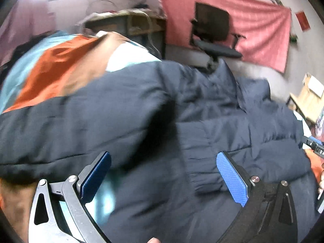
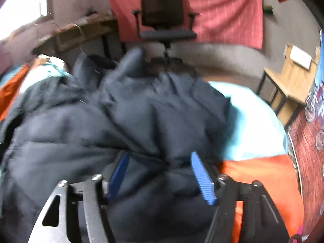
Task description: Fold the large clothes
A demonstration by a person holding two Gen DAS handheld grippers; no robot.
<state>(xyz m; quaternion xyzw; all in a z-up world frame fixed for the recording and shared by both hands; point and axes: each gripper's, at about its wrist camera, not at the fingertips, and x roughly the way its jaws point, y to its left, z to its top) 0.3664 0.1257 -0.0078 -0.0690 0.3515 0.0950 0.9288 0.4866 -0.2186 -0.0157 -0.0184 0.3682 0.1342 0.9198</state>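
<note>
A navy puffer jacket (image 1: pixel 202 111) lies crumpled on a bed and fills most of both views. My left gripper (image 1: pixel 164 176) hovers just over it, jaws wide apart, with nothing pinched between the blue pads (image 1: pixel 232 179). In the right wrist view the jacket (image 2: pixel 141 117) bulges up between the fingers of my right gripper (image 2: pixel 161 177). Its jaws stand apart and the ribbed face of the right pad (image 2: pixel 202 179) shows bare, so the pads do not clamp the fabric. A bit of the right gripper (image 1: pixel 314 147) shows at the right edge of the left wrist view.
The bedspread (image 1: pixel 60 66) has orange, teal, white and brown blocks. It shows bare to the right of the jacket (image 2: pixel 253 125). Beyond the bed stand a black office chair (image 2: pixel 164 20), a cluttered desk (image 2: pixel 81 32), a wooden side table (image 2: pixel 291 81) and a pink wall cloth (image 2: pixel 222 10).
</note>
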